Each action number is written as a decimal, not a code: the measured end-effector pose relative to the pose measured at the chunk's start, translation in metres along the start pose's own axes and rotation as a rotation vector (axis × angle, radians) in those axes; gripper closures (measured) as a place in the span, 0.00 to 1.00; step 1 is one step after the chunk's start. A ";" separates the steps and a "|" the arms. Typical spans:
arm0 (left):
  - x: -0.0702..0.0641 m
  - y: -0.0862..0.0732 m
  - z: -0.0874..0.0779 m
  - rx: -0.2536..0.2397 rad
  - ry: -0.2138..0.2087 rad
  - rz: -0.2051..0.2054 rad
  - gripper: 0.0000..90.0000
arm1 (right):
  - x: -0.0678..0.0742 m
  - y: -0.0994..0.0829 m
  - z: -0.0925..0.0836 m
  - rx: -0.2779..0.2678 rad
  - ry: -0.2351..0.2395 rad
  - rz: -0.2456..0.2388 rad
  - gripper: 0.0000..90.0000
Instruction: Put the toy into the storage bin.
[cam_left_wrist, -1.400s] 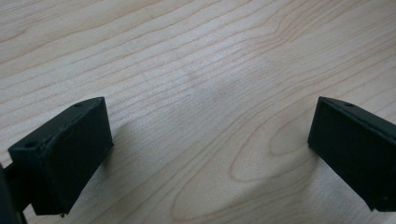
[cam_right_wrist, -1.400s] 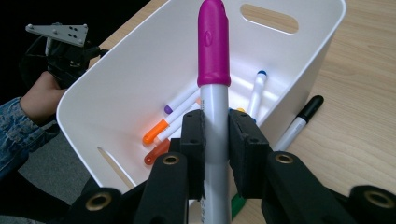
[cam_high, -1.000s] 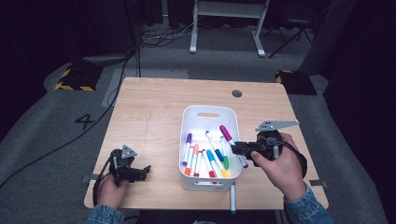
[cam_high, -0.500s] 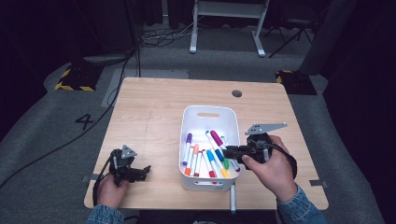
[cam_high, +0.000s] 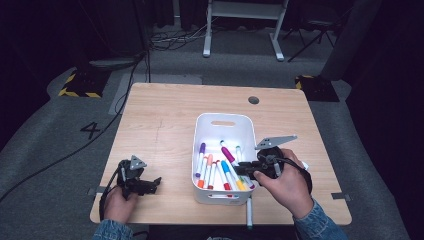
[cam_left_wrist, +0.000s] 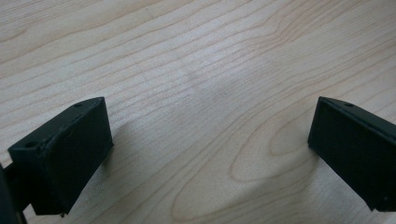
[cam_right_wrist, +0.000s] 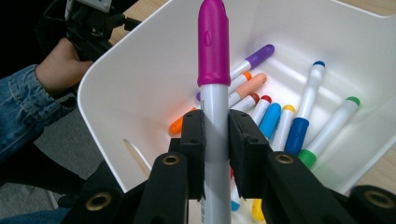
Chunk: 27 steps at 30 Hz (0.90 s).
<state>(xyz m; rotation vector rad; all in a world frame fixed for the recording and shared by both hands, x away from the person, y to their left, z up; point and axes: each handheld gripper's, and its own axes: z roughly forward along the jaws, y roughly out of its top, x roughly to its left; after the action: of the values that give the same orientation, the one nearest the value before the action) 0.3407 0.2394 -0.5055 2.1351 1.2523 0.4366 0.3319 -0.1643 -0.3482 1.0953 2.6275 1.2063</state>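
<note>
Your right gripper (cam_right_wrist: 215, 135) is clamped on the white barrel of a magenta-capped marker (cam_right_wrist: 213, 70), cap pointing away from the jaws. It sits over the near right part of the white bin (cam_high: 200, 137), with the marker above the others inside. In the bin: purple (cam_right_wrist: 259, 53), orange, peach, red, blue and green-capped markers lying loose on the bottom. One more marker (cam_high: 248, 214) lies on the table (cam_high: 165, 110) just in front of the bin, by your right hand. Your left gripper (cam_high: 150, 184) rests low on the table's near left corner, well apart from the bin, jaws spread wide with bare wood between them.
</note>
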 end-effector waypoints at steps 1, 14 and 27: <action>0.000 0.000 0.000 0.001 -0.004 -0.002 0.00 | 0.001 -0.001 0.001 0.010 -0.002 0.003 0.85; 0.000 0.000 0.000 0.001 -0.004 -0.002 0.00 | 0.003 -0.005 0.023 0.086 -0.026 -0.027 0.85; 0.000 0.000 0.000 0.001 -0.003 -0.001 0.00 | -0.001 -0.005 0.004 -0.042 -0.068 -0.041 0.63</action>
<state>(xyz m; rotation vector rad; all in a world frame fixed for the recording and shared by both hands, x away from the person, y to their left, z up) 0.3406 0.2393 -0.5055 2.1349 1.2523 0.4326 0.3308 -0.1648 -0.3545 1.0512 2.5498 1.1884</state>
